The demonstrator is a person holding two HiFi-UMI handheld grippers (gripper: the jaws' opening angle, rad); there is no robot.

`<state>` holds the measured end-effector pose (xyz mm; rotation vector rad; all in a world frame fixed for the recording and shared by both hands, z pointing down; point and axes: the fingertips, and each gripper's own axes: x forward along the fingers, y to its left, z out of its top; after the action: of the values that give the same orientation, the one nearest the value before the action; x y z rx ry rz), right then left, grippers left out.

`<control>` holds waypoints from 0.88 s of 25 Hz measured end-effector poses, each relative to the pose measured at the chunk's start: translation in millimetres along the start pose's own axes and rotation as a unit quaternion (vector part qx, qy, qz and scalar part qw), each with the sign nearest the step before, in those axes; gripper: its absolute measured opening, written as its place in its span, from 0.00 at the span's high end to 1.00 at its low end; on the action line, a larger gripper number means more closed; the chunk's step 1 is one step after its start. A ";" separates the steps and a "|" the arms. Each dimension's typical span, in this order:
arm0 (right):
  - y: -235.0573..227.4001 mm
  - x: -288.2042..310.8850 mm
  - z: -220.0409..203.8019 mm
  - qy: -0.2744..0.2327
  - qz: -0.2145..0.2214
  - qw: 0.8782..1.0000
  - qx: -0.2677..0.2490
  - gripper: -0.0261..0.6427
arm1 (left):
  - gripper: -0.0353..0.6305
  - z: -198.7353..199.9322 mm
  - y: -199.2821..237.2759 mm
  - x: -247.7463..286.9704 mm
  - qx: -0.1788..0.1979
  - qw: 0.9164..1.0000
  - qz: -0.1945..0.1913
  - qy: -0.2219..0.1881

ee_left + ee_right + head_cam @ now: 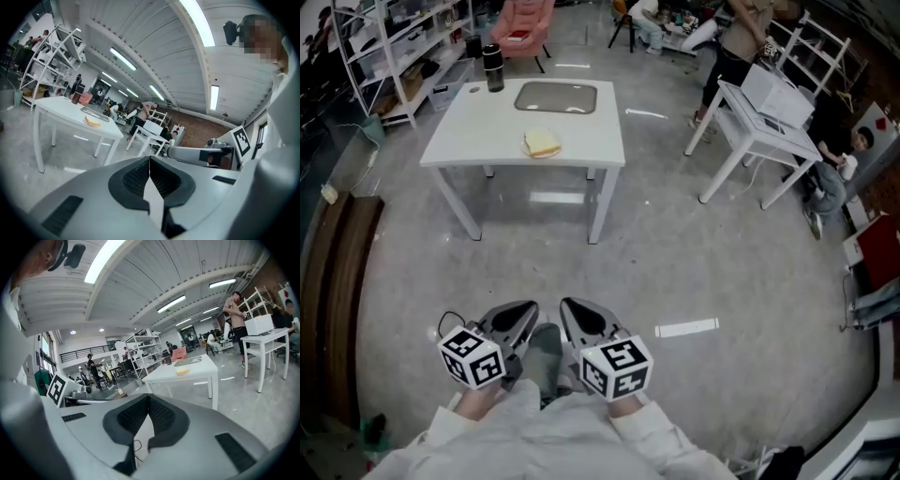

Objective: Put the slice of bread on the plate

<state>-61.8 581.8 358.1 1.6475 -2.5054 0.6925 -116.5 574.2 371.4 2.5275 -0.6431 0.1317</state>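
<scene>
The bread slice [542,143] lies near the front edge of a white table [469,131] far ahead of me. Behind it on the same table sits a grey rectangular plate [556,97], empty. My left gripper [525,311] and right gripper [572,309] are held side by side close to my body, well short of the table, both shut on nothing. In the left gripper view the bread [93,121] and plate [96,114] are small and distant beyond my left gripper [149,158]. The right gripper view shows the bread [182,371] past my right gripper [149,396].
A black tumbler [492,67] stands at the table's back left. Shelving [394,47] lines the left wall, and a wooden bench [337,281] lies at my left. A second white table [759,127] with a white box, and people, are at the right. A pink chair [525,23] stands behind.
</scene>
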 end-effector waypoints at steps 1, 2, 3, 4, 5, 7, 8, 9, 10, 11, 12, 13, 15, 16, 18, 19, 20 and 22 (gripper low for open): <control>-4.6 7.7 4.6 -0.002 -0.001 1.000 -0.002 0.94 | 0.93 5.0 6.4 6.1 0.001 1.000 -0.002 -0.001; -9.6 16.4 9.4 -0.003 -0.001 1.000 -0.003 0.94 | 0.93 10.6 13.1 12.6 0.001 1.000 -0.005 -0.001; -14.4 25.8 14.5 -0.003 -0.002 1.000 -0.004 0.94 | 0.93 16.7 20.0 18.9 0.000 1.000 -0.008 -0.002; -18.9 36.0 20.1 -0.004 -0.003 1.000 -0.005 0.94 | 0.93 23.3 27.5 24.9 0.000 1.000 -0.012 -0.002; -23.3 47.2 26.5 -0.005 -0.003 1.000 -0.007 0.94 | 0.93 30.7 35.9 31.1 0.001 1.000 -0.016 -0.001; -32.9 71.5 41.1 -0.006 -0.005 1.000 -0.010 0.94 | 0.93 48.2 54.0 44.4 0.002 1.000 -0.023 0.001; -37.5 83.7 48.2 -0.004 -0.008 1.000 -0.011 0.94 | 0.93 57.7 63.1 50.7 0.002 1.000 -0.027 0.002; -41.5 95.9 54.8 -0.002 -0.010 1.000 -0.012 0.94 | 0.93 67.5 72.3 56.4 0.005 1.000 -0.029 0.002; -45.3 108.2 61.2 0.001 -0.012 1.000 -0.013 0.94 | 0.93 77.7 82.0 61.8 0.010 0.999 -0.031 0.004; -49.0 120.5 67.5 0.003 -0.014 1.000 -0.014 0.94 | 0.93 87.6 92.2 67.3 0.016 0.999 -0.031 0.005; -53.0 132.6 73.7 0.003 -0.017 1.000 -0.014 0.94 | 0.93 96.8 102.7 73.0 0.021 0.999 -0.032 0.007; -57.2 144.3 79.9 0.002 -0.020 1.000 -0.013 0.94 | 0.93 105.1 113.5 78.7 0.024 0.999 -0.033 0.010; -66.7 166.6 93.9 -0.006 -0.030 0.999 -0.012 0.94 | 0.93 120.6 135.1 89.9 0.026 0.999 -0.035 0.013; -71.8 177.5 101.7 -0.013 -0.036 0.999 -0.013 0.94 | 0.93 128.3 146.1 95.2 0.028 0.999 -0.037 0.013; -81.3 199.0 116.4 -0.024 -0.045 0.999 -0.012 0.94 | 0.93 142.3 167.2 105.1 0.028 0.999 -0.040 0.015; -85.4 209.5 122.5 -0.027 -0.049 0.998 -0.011 0.94 | 0.93 148.2 176.7 109.9 0.028 0.999 -0.043 0.016; -89.0 219.7 127.7 -0.030 -0.052 0.998 -0.010 0.94 | 0.93 153.3 184.9 114.7 0.028 0.998 -0.047 0.017; -93.5 238.2 135.2 -0.033 -0.057 0.998 -0.010 0.94 | 0.93 160.3 196.8 123.9 0.031 0.998 -0.058 0.022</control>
<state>-54.9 293.2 337.6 1.8188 -2.4296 0.6082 -104.9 292.6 352.4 2.6065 -0.4791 0.1682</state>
